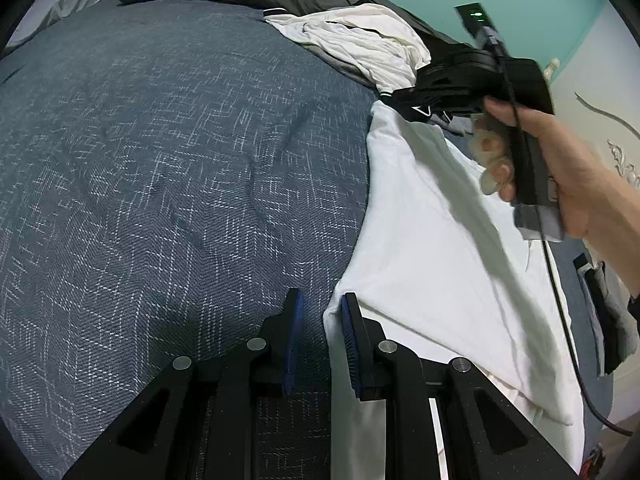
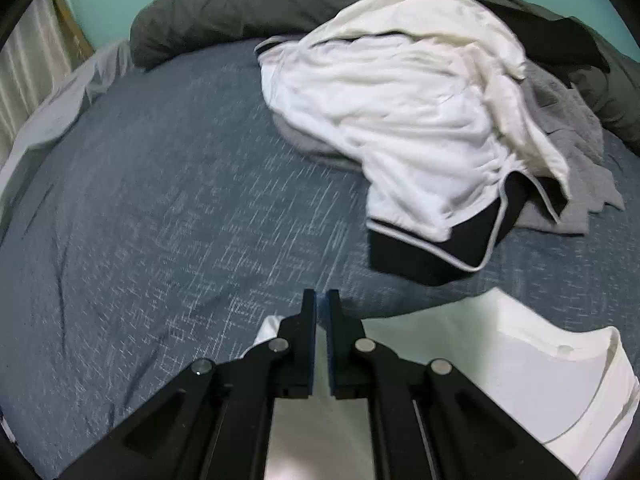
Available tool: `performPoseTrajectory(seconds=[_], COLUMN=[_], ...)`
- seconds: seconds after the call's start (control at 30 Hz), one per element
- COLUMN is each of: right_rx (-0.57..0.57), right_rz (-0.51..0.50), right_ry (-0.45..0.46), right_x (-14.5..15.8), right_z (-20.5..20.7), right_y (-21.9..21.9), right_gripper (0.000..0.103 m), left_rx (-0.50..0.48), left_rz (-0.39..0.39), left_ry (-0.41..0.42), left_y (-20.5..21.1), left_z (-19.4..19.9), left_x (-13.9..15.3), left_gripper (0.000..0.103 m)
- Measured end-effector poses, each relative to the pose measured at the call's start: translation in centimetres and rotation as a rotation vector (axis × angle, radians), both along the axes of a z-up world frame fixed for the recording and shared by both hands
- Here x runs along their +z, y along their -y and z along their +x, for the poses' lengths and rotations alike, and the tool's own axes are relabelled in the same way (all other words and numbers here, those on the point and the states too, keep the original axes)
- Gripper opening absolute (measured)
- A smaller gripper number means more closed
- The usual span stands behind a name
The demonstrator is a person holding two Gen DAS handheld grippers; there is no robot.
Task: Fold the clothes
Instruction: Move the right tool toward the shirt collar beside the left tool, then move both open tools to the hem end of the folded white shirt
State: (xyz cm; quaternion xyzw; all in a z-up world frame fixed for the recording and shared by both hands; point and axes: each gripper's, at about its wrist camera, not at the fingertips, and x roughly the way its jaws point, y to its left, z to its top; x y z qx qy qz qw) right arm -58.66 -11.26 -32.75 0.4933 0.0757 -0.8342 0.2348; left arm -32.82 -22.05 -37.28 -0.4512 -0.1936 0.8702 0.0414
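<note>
White T-shirt (image 1: 432, 248), smooth soft cotton, lies on the blue woven bedspread (image 1: 160, 160) under both tools: left hand-held gripper (image 1: 320, 312) stands parted at its edge, right hand-held gripper (image 2: 322, 300) is closed above it.

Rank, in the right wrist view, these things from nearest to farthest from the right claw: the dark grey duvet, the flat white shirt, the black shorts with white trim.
1. Flat white shirt, directly under the right claw.
2. Black shorts with white trim, ahead, to the right.
3. Dark grey duvet, along the bed's far edge.
</note>
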Motion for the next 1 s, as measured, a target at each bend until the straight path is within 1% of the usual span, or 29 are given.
performPoseTrajectory(seconds=[0.13, 0.23, 0.3, 0.33, 0.47, 0.53, 0.63, 0.7, 0.83, 0.9, 0.93, 1.0], right_rx=[0.010, 0.047, 0.053, 0.050, 0.043, 0.033, -0.001, -0.028, -0.090, -0.123, -0.136, -0.163], right_rz=[-0.042, -0.093, -0.103, -0.123, -0.194, -0.225, -0.258, -0.256, -0.250, -0.240, -0.231, -0.215], right_ry=[-0.006, 0.006, 0.014, 0.025, 0.060, 0.069, 0.085, 0.097, 0.127, 0.153, 0.161, 0.175], right_x=[1.2, 2.0, 2.3, 2.6, 3.4, 4.1, 5.1, 5.3, 5.6, 5.5, 5.4, 5.4], right_z=[0.8, 1.9, 3.0, 3.7, 6.9, 9.1, 12.8, 15.5, 21.0, 23.4, 24.6, 27.3], right_y=[-1.5, -2.6, -3.5, -4.3, -7.8, -10.7, -15.7, -19.1, -26.0, -29.2, -30.6, -33.6], right_gripper=[0.004, 0.004, 0.004, 0.004, 0.004, 0.004, 0.008, 0.017, 0.024, 0.034, 0.036, 0.037], left_rx=[0.001, 0.011, 0.017, 0.020, 0.026, 0.022, 0.020, 0.026, 0.010, 0.008, 0.012, 0.019], left_rz=[0.002, 0.020, 0.041, 0.053, 0.056, 0.047, 0.035, 0.045, 0.050, 0.056, 0.068, 0.100], left_ry=[0.001, 0.004, 0.007, 0.010, 0.013, 0.014, 0.019, 0.026, 0.053, 0.055, 0.059, 0.069], left_y=[0.0, 0.2, 0.4, 0.6, 0.8, 0.8, 1.0, 1.2, 0.9, 0.8, 0.8, 0.6], left_z=[0.0, 0.1, 0.1, 0.2, 0.8, 1.3, 2.5, 3.4, 5.3, 6.6, 7.3, 8.9], left_x=[0.0, 0.0, 0.0, 0.1, 0.9, 1.3, 2.0, 2.3, 2.9, 3.5, 3.8, 4.3], left_gripper=[0.021, 0.021, 0.021, 0.021, 0.022, 0.022, 0.022, 0.023, 0.024, 0.028, 0.028, 0.028])
